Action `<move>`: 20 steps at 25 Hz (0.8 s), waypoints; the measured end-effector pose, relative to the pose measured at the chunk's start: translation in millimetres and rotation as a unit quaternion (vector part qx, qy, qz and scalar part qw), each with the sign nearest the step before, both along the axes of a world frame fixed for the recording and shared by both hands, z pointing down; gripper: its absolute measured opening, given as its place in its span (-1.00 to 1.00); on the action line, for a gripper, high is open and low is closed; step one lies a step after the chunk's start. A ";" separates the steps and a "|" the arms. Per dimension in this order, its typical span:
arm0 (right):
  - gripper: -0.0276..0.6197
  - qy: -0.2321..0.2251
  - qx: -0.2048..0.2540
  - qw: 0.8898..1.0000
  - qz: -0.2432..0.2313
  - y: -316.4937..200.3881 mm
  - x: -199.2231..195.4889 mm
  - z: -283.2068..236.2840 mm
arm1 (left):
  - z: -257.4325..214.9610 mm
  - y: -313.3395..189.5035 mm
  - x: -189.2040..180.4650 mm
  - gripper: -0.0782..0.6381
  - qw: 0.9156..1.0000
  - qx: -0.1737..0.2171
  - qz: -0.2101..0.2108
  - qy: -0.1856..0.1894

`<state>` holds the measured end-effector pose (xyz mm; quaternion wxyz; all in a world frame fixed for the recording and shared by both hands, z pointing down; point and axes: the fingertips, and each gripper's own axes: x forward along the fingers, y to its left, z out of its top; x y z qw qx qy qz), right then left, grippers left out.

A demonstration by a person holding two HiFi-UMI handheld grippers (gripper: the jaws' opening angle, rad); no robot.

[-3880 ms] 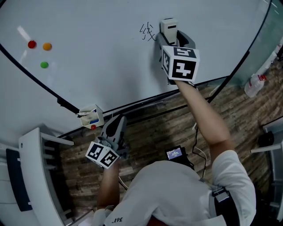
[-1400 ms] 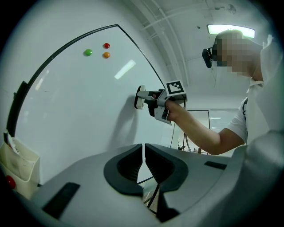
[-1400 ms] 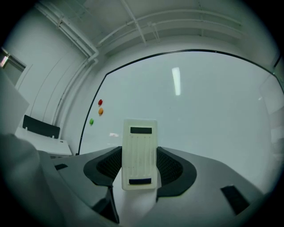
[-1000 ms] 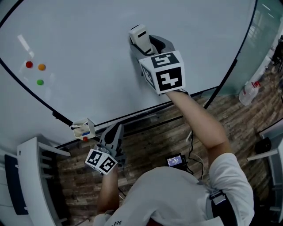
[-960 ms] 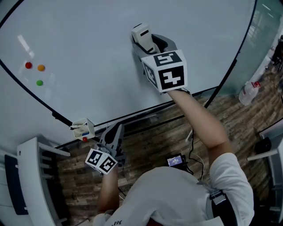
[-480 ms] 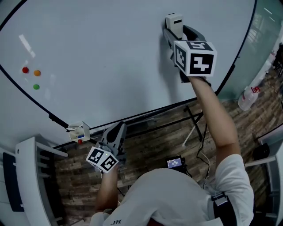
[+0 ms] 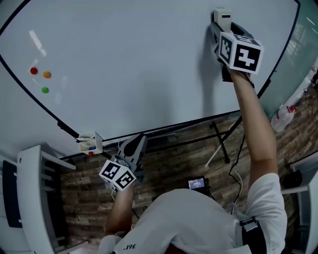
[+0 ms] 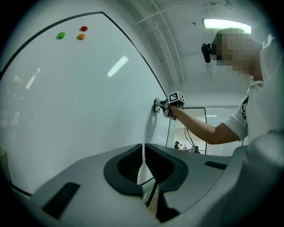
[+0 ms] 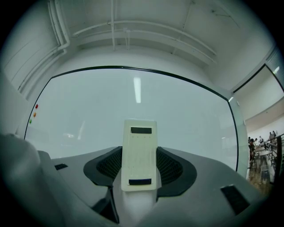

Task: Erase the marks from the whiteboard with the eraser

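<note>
Eraser (image 7: 221, 15), clamped between the jaws of the right gripper (image 7: 221, 29), pressed against the whiteboard (image 7: 129, 64) near its right edge. Left gripper (image 8: 143, 156), jaws closed and empty, held below the board's lower edge. Three coloured magnets (image 7: 45, 75) at far left.

Head view looks steeply down; every view shares the whiteboard (image 7: 124, 59).

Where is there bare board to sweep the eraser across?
Wide bare whiteboard runs from the eraser leftward to the three magnets. Crowded only near those magnets and the small box at the bottom frame.
</note>
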<state>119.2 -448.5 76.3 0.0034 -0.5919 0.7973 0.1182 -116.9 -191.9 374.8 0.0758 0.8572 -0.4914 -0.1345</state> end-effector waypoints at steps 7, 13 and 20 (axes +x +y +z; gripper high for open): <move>-0.12 0.012 0.004 1.000 0.027 -2.6 -7.2 0.6 | 4.6 -0.8 -10.5 -0.76 1.000 -0.005 -0.003 0.004; -0.12 0.021 0.011 0.999 0.040 1.8 -21.1 -0.1 | 9.3 0.7 -15.9 -0.76 1.000 -0.006 0.003 0.009; -0.12 0.041 0.023 0.999 0.028 14.6 -64.0 2.1 | 16.7 4.4 -36.0 -0.76 1.000 -0.008 0.003 0.014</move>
